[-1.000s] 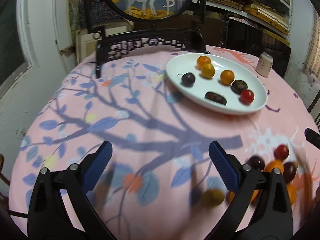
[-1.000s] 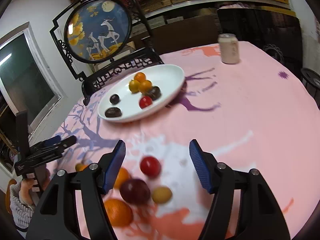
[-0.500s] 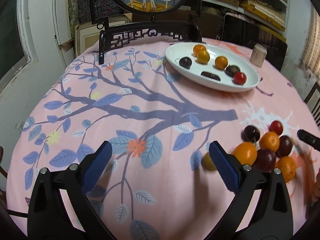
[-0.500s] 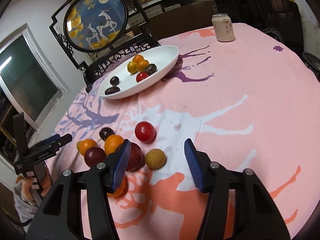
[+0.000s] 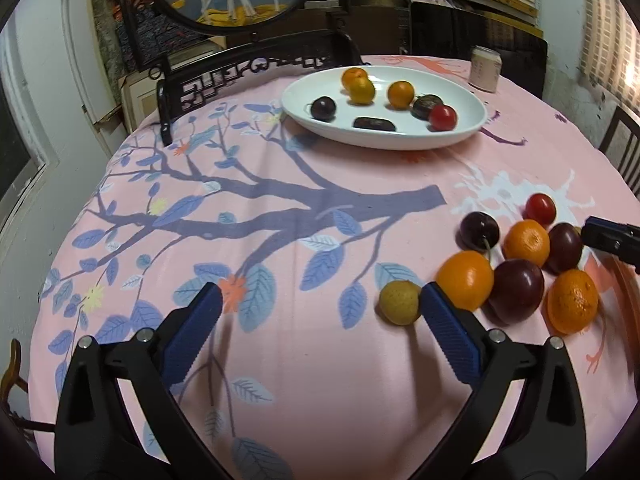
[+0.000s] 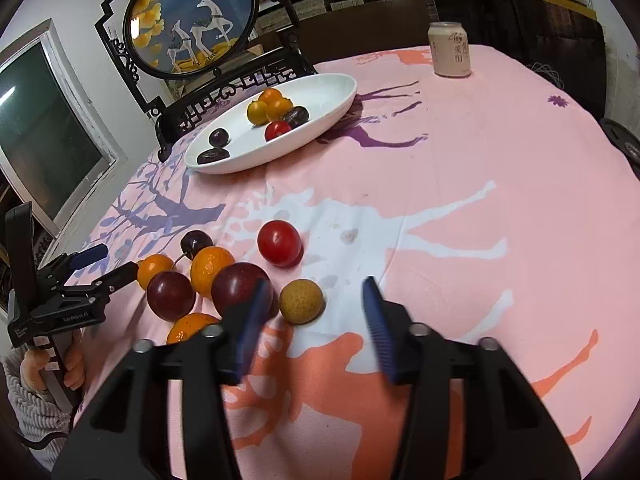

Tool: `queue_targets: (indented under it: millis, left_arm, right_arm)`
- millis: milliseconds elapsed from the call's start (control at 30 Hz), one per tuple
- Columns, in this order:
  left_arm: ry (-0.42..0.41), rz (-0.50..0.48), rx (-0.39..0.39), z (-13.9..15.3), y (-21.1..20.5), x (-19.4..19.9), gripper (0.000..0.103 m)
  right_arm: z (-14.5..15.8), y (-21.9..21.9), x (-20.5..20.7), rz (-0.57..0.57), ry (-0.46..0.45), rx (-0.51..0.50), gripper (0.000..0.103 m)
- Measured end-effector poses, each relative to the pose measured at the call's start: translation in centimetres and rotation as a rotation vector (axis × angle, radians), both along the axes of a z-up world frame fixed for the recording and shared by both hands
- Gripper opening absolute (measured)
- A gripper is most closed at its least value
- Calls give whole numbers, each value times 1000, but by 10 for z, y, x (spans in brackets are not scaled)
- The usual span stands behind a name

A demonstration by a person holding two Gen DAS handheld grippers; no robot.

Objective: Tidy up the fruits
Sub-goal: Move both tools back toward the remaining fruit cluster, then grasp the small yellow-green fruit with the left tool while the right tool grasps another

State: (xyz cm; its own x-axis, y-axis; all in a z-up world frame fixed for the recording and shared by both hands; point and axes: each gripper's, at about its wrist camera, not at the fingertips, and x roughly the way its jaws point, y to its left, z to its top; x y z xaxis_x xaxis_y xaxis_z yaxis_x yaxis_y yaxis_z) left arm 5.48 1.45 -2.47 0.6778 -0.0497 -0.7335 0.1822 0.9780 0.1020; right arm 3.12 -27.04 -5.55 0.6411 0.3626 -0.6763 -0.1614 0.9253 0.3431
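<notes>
- Broadly, a round table under a pink cloth [image 5: 304, 360] printed with a blue tree fills both views; a carved dark screen with deer [image 6: 192, 20] stands at its far edge.
- An oval white plate [image 5: 384, 136] lies far from the grippers, its long axis running left to right in the left view, holding seven fruits; a can [image 6: 450, 50] stands upright to its right.
- Near the right side, loose fruits sit bunched: oranges, dark plums, a cherry [image 5: 478, 230] whose stem points toward the near edge, a red tomato [image 6: 279, 242] and a tan round fruit [image 6: 301, 301].
- Left gripper [image 5: 320, 320] has its jaws wide with nothing between them; a yellowish fruit [image 5: 399, 302] sits just beside its right finger.
- Right gripper [image 6: 314, 320] is closing its jaws, the tan fruit lying just beyond the tips, not pressed.
- Compared with a second ago, the right jaws are narrower and nearer the fruit, and the left view, blurred then, is sharp and closer to the pile.
</notes>
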Motion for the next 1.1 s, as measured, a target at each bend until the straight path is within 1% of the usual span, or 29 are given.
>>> queue_targets:
  millis: [133,233,300,367,433,567,700,767,800,833,867,933,967,1033,1100]
  left_arm:
    - [-1,-42,27,-2,-10,-2,101]
    - [10,-67,0,-3,-10,-1,98]
    - [14,-83,-15,-3,-11,-1,90]
    - [20,-103,-24,-3,-13,1,72]
    - [26,-116,-11,-6,-18,3,65]
    - [1,-160,11,-6,-26,12,65]
    - [7,-177,33,-8,-31,18,64]
    - [20,-192,26,-10,-33,24,63]
    - [28,-200,22,-11,-34,26,61]
    - [42,-220,15,-12,-37,28,51]
    - [45,-232,11,-13,-40,29,45]
    - [36,-252,24,-13,-47,28,40]
    - [25,-261,44,-13,-51,28,38]
    - [17,-268,60,-13,-56,25,37]
    - [17,-274,58,-13,-56,25,34]
  right_arm:
    - [0,1,-1,7,2,0,42]
    - [-1,4,-1,20,6,-6,38]
    - [-2,6,0,29,14,-13,36]
    - [-4,8,2,31,22,-21,36]
    - [-5,10,3,33,28,-29,35]
    - [-6,12,4,35,30,-43,34]
    - [-6,13,5,36,27,-54,34]
    - [-6,14,4,38,25,-58,32]
    - [-6,14,4,39,25,-58,32]
    - [-6,14,4,40,24,-58,32]
    - [-6,15,4,41,24,-60,30]
    - [-5,16,4,46,22,-65,28]
    - [-5,17,4,50,19,-72,27]
    - [-4,18,4,52,17,-78,27]
    - [-4,19,3,53,15,-83,27]
